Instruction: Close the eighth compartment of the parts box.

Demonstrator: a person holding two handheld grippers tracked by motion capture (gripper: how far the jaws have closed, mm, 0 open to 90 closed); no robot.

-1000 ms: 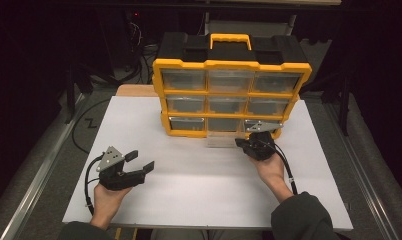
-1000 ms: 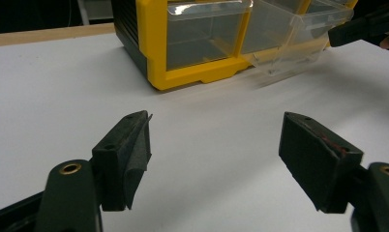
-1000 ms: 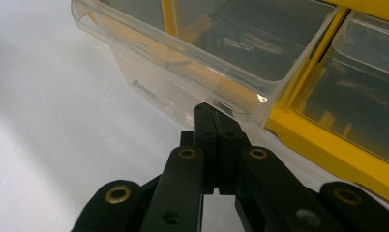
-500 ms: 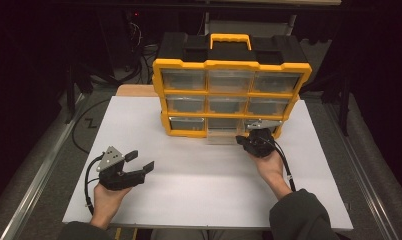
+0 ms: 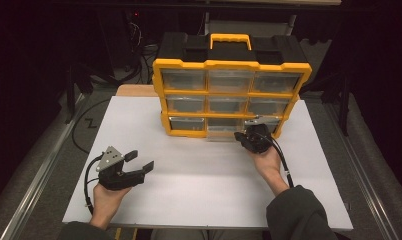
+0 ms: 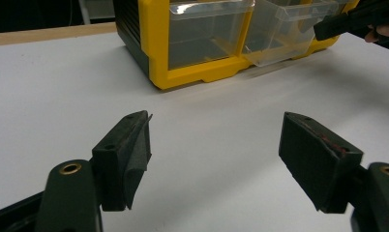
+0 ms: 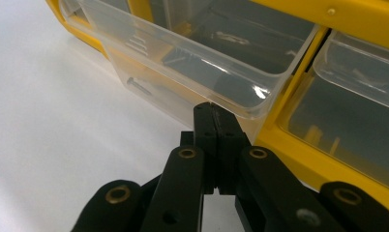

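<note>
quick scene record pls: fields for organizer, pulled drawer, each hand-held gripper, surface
organizer: yellow-and-black organizer, nine clear drawers, upright at far side of board
pulled drawer: bottom middle drawer slid partly out, a screw inside
left hand-held gripper: open, nothing between its jaws, resting on board near left
right hand-held gripper: shut, tips at the drawer's front lip
surface: white board

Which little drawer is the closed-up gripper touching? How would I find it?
Find the yellow organizer box at the table's far side. Look along its bottom row for the middle clear drawer, by the right hand-held gripper. Unlike its neighbours, it sticks out of the frame.
</note>
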